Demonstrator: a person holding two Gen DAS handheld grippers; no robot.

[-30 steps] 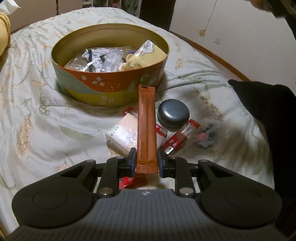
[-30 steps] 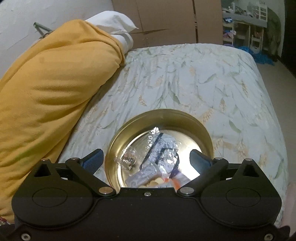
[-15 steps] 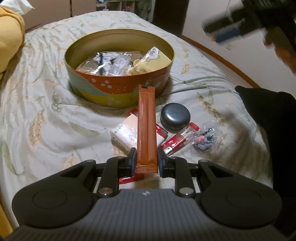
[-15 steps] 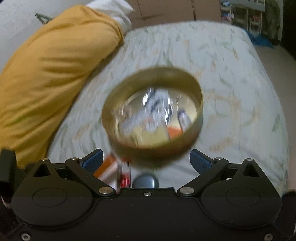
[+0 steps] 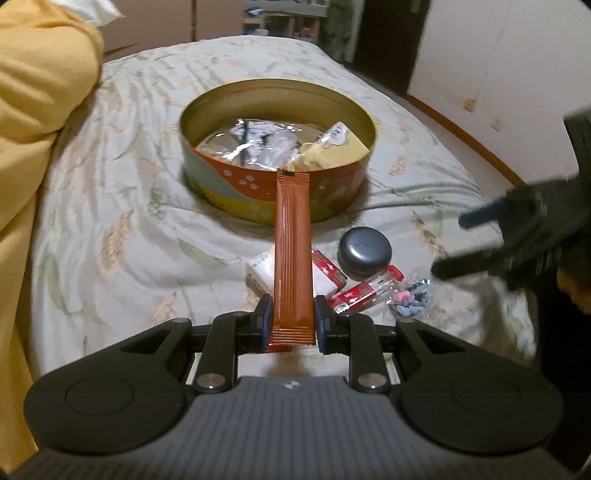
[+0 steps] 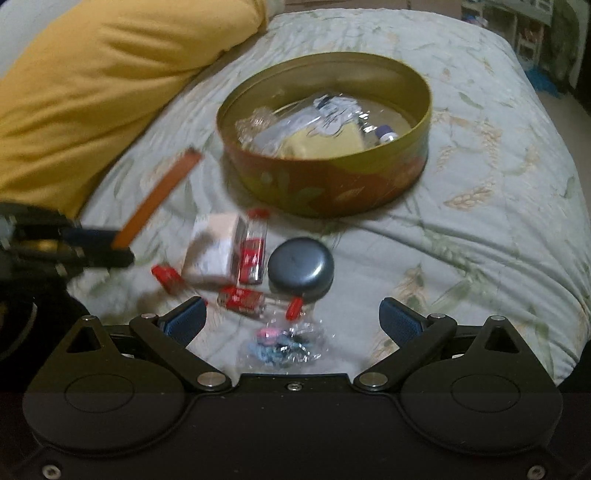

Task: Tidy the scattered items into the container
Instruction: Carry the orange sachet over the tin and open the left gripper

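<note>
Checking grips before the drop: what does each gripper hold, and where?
Left gripper pinches the orange sachet at its near end; right gripper holds nothing.

Leaf-print bedspread [image 5: 110,229], yellow pillow [image 6: 92,92], white wall [image 5: 498,66], dim light

Leaf-patterned bedspread [image 5: 110,221], yellow pillow [image 6: 92,85] along its edge, cluttered shelves [image 5: 288,18] blurred beyond the bed.

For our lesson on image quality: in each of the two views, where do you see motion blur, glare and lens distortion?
Left wrist view: right gripper smeared; foil in the tin glares; the wall's skirting bows. Right wrist view: left gripper, orange sachet and red tubes blurred.
</note>
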